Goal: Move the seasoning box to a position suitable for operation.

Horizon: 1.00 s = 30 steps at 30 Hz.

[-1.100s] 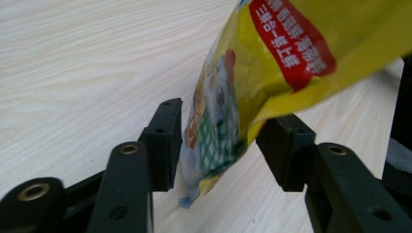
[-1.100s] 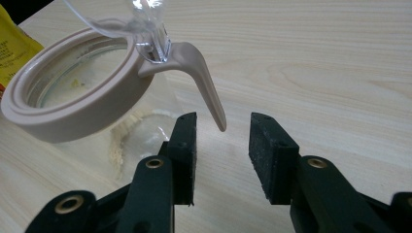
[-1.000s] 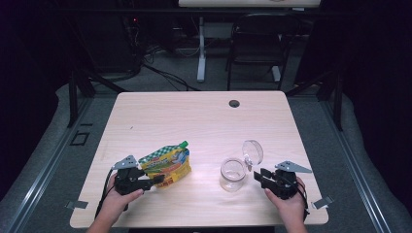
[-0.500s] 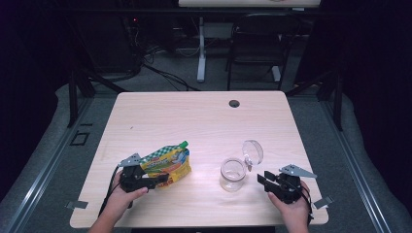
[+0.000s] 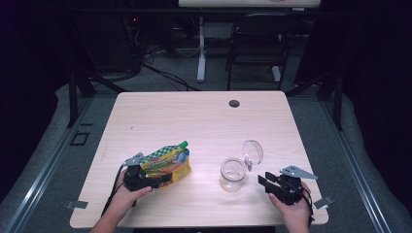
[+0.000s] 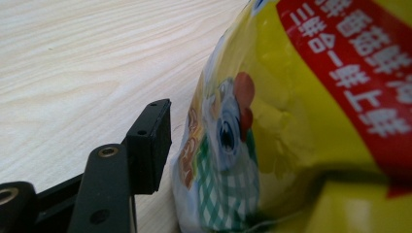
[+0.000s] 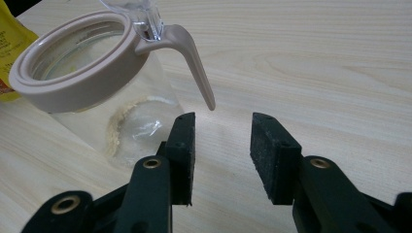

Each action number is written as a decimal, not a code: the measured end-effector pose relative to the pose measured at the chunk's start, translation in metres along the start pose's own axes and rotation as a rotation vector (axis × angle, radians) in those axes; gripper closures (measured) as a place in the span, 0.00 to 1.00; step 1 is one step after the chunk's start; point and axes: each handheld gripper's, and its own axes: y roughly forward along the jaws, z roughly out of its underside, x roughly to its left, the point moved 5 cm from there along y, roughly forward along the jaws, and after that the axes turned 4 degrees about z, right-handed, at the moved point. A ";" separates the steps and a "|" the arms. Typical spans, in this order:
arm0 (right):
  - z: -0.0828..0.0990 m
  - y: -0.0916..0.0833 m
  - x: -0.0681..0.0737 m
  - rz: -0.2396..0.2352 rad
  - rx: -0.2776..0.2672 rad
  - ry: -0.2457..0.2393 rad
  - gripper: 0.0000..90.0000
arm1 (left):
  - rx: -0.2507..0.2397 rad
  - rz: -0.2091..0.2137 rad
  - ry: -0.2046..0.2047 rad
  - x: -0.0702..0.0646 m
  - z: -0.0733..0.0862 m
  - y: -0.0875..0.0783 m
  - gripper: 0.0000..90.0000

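A yellow snack bag [image 5: 167,160] with a green corner lies on the table [image 5: 194,121] at the front left. My left gripper [image 5: 163,178] reaches around its near end. Its jaws have just been opening, and the bag [image 6: 301,126] is still between them. The one finger [image 6: 150,141] I can see stands a hair off the bag; the other is hidden behind it. A clear glass jar [image 5: 232,174] with a beige rim and its hinged lid [image 5: 252,153] flipped up stands at the front right. My right gripper [image 7: 221,121] is open and empty, just short of the jar [image 7: 92,73] and its beige latch.
A dark round grommet [image 5: 234,103] sits in the table's far edge. Beyond the table stand a black chair [image 5: 257,43] and a desk leg, with cables on the floor. Bare wood lies between the bag and the jar.
The left gripper's jaws have spread wider around the bag, which has stayed in place. The right hand and the jar have hardly moved.
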 end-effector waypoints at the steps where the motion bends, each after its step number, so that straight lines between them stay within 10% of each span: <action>1: 0.000 0.000 0.000 0.004 0.002 -0.003 0.69 | 0.000 0.002 -0.007 0.000 0.000 0.001 0.47; 30: 0.001 -0.001 -0.002 0.005 -0.002 0.006 0.68 | -0.028 -0.017 -0.030 0.000 0.002 0.012 0.39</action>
